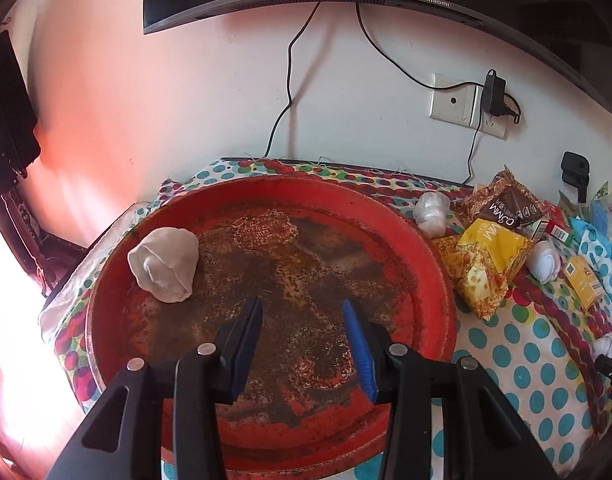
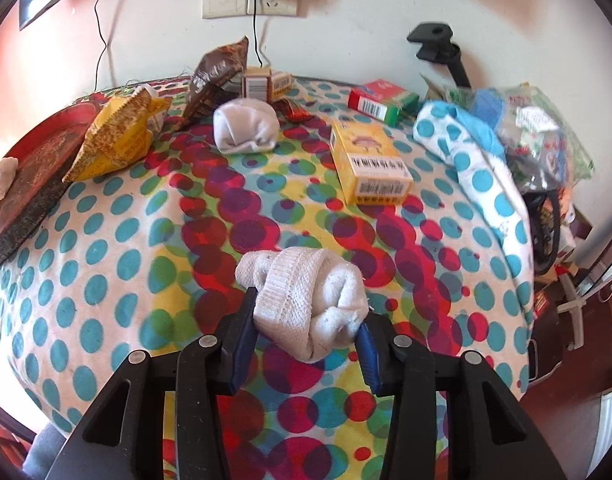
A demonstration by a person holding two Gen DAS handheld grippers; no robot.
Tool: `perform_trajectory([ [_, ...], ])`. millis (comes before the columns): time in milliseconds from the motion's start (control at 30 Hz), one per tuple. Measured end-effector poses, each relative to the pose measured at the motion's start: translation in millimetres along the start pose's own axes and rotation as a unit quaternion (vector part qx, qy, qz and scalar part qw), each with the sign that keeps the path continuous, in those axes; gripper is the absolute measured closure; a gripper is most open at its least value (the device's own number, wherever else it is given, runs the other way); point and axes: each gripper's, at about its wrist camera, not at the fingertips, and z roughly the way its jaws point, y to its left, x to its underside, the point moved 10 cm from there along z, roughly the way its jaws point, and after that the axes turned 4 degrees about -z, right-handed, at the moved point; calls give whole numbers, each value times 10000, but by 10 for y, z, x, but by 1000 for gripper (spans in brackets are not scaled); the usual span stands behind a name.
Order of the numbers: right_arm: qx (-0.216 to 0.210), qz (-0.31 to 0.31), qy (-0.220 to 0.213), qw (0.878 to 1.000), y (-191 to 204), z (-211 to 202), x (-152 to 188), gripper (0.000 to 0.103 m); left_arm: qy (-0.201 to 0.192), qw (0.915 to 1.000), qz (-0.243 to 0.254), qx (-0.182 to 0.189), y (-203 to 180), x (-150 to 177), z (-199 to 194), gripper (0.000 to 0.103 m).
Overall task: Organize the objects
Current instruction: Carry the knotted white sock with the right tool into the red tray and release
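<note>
The red tray [image 1: 433, 264] on the dotted tabletop [image 2: 106, 240] already has 1 rolled sock [image 1: 164, 266], probably the collecting place. The left claw [image 1: 302, 344] is apart and empty above it. The right claw [image 2: 306, 336] is clamped on another sock [image 2: 306, 300], probably to carry it there.

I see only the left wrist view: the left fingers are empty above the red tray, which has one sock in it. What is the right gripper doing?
Observer: The right gripper has a rolled white sock between its fingers; both fingers touch it.
Operator: What is at the far right of the table? My view is cut off there.
Observer: A clear plastic bag full of packets, resting against a folded dotted cloth.
</note>
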Motion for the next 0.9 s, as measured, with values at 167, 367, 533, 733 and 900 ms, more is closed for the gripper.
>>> perform_trajectory([
  [167, -123, -101, -163, 9997, 94, -254, -110, 62, -82, 9998, -156, 81, 105, -57, -20, 60],
  [367, -752, -353, -358, 9959, 585, -636, -450, 62, -137, 9992, -357, -121, 416, -155, -4, 60],
  [533, -1283, -775, -498, 9875, 1301, -738, -776, 62, -256, 9965, -769, -199, 751, -261, -57, 60],
  [733, -1881, -1398, -395, 9713, 2390, -605, -1111, 62, -182, 9886, -1446, -389, 1195, -252, -33, 60],
  [900, -2254, -1596, -103, 9611, 3220, -275, -1466, 62, -23, 9834, -1774, -367, 1334, -191, 37, 60],
])
